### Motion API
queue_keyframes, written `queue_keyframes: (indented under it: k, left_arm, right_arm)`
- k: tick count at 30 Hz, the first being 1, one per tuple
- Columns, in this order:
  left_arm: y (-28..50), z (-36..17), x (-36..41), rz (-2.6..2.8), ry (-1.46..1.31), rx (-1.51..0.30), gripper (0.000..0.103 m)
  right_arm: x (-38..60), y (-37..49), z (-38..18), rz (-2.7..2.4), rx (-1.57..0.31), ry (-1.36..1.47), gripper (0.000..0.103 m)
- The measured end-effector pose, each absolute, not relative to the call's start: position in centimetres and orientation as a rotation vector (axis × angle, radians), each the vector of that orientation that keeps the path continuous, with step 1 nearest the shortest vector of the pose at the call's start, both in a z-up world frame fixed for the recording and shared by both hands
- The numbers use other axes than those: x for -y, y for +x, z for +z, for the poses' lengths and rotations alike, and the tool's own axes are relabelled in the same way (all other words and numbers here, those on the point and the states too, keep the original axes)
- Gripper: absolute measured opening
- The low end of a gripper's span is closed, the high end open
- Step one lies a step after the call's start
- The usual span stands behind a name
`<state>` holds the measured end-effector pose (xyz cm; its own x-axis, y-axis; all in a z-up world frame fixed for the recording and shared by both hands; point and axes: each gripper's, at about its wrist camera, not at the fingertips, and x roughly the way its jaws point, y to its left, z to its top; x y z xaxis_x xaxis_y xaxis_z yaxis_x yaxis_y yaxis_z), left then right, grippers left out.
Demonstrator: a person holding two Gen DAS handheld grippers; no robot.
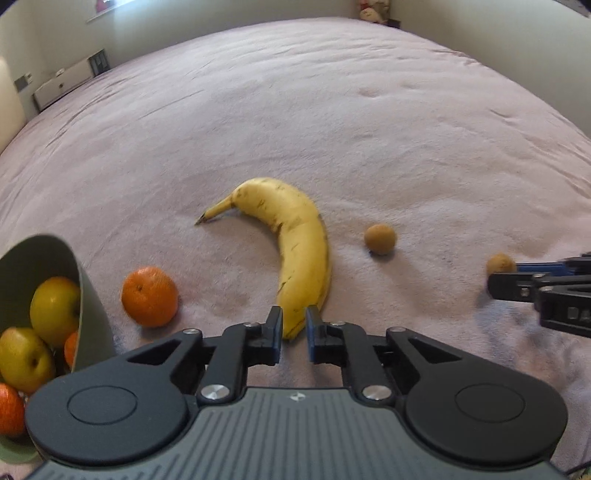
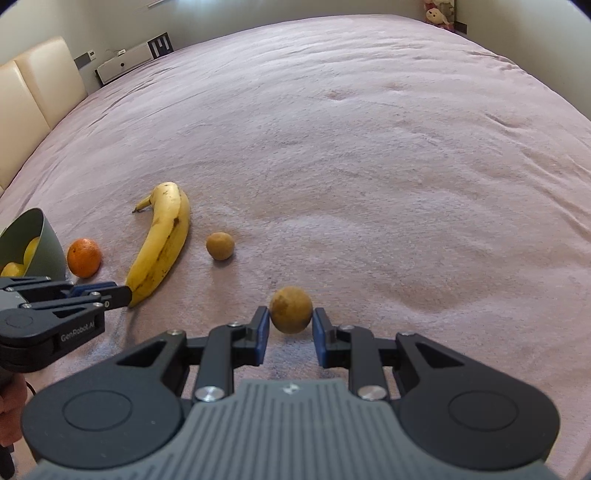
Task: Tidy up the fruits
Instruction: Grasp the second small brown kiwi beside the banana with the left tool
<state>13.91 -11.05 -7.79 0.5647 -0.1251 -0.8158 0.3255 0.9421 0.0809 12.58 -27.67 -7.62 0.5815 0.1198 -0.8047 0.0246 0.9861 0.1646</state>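
Fruits lie loose on a pink bed cover (image 2: 369,166), and two of them sit in the tongs. The left tongs (image 1: 294,318) tilt steeply down at the cover and are clenched on the near tip of the banana (image 1: 295,236), whose body curves away from them to a stem at the far left. In the right wrist view a bit of the person's hand (image 2: 9,410) shows behind these tongs. The right tongs (image 2: 290,314) slant down just as steeply. Their blue pads are closed on a small brown fruit (image 2: 290,308), which rests on the cover between the fingertips.

The two pairs of tongs sit side by side, well apart. Between them and a little farther out lies a second brown fruit (image 2: 220,246), just to the right of the banana. Left of the left tongs sits a loose orange (image 1: 149,296). Beside it, at the outer left, is a green bowl (image 1: 90,317).

Counted: one banana, two small brown fruits and one loose orange. In the bowl are two yellow-green apples (image 1: 55,310) and two orange fruits (image 1: 72,349), as far as the view shows.

Beyond the fruit the cover runs bare and lightly rumpled to its far edge. On the far left stand cream padded panels (image 2: 40,85) and a low white unit (image 2: 125,64) against pale walls, and soft toys (image 2: 437,14) sit at the far end.
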Motion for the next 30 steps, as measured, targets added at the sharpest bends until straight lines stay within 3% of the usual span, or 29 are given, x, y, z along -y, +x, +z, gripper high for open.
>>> queue_keyframes:
  k: [3, 16, 24, 30]
  left_arm:
    - [13.9, -7.1, 12.0, -0.336, 0.235, -0.904, 0.025]
    - [17.7, -8.8, 16.0, -0.436, 0.209, -0.908, 0.025]
    - [19.1, -10.0, 16.4, -0.426, 0.185, -0.932, 0.036]
    - [19.7, -10.5, 16.8, -0.434, 0.166, -0.947, 0.038]
  right_arm:
    - [27.5, 12.8, -7.7, 0.069, -0.942, 0.159, 0.022]
    - [27.9, 14.2, -8.9, 0.03, -0.935, 0.094, 0.022]
    - [27.6, 14.7, -9.5, 0.028, -0.939, 0.078, 0.023]
    - [27.4, 15.0, -9.6, 0.032, -0.938, 0.081, 0.025]
